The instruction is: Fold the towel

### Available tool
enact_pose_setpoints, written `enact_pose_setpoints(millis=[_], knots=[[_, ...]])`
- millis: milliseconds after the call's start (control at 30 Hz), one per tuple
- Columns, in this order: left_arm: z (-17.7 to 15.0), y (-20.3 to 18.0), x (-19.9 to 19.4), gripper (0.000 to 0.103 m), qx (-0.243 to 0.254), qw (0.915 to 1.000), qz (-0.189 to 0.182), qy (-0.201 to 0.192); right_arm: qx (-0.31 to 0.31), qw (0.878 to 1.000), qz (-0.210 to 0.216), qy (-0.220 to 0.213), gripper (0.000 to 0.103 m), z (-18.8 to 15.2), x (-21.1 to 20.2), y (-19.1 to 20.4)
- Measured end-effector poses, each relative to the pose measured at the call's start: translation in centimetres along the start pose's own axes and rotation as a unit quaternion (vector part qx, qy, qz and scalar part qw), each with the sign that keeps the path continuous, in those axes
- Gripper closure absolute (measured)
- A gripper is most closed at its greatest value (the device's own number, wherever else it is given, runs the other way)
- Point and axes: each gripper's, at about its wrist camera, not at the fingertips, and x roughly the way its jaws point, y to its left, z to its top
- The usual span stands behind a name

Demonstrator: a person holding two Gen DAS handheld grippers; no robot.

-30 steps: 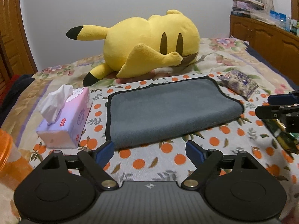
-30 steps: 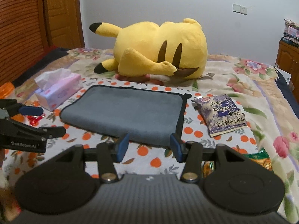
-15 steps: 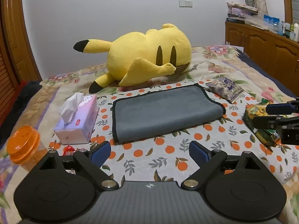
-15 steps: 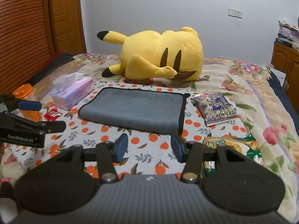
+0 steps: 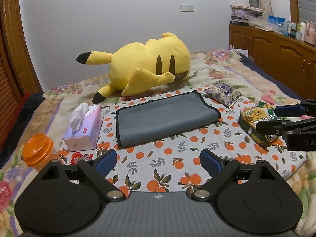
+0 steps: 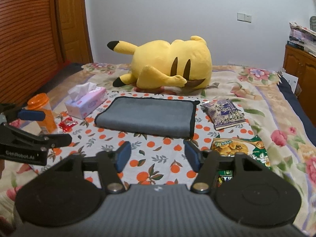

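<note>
Grey towel (image 5: 165, 116), black-edged, folded flat, lying on the orange-print cloth (image 5: 167, 158) over the bed, in front of the yellow Pikachu plush (image 5: 146, 69). Beside it: pink tissue box (image 5: 85, 128), orange-lidded jar (image 5: 38, 152), red candy wrapper (image 6: 68, 123) on one side; purple snack packet (image 6: 225, 114), green chip bag (image 6: 241, 150) on the other. Left gripper (image 5: 158, 162) and right gripper (image 6: 157, 156): both spread, holding nothing, short of the towel.
</note>
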Motion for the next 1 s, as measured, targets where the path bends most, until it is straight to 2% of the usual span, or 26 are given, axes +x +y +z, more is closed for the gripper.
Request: enact_pose_setpoints(millis=[100,167,233,400,533,1000], knots=[[-0.2,-0.1,-0.9,0.008,-0.001,1.0,-0.001,-0.003,-0.001,1.0,-0.003,-0.003,0.035,-0.1,-0.6,0.1],[-0.4,-0.2,-1.4,0.007,0.002,1.0,-0.002,-0.005,0.002,1.0,-0.005,-0.006,0.023,-0.1,-1.0,0.2],[-0.5,-0.4,-2.0,0.007,0.004,1.0,-0.001,-0.007,0.002,1.0,-0.008,-0.01,0.015,-0.2,-1.4,0.3],[-1.0,-0.6,-3.1,0.007,-0.003,1.0,-0.003,-0.008,0.006,1.0,-0.012,-0.014,0.004,-0.3,-2.1,0.3],[-1.1,-0.9,-3.9,0.005,-0.004,0.9999,0.0,-0.011,0.006,1.0,-0.013,-0.016,0.0,-0.5,-2.8,0.3],[-2.0,-2.1,-6.8,0.0,-0.018,0.9995,0.013,-0.024,0.019,0.999,-0.022,-0.029,0.0,-1.2,-5.7,-0.1]])
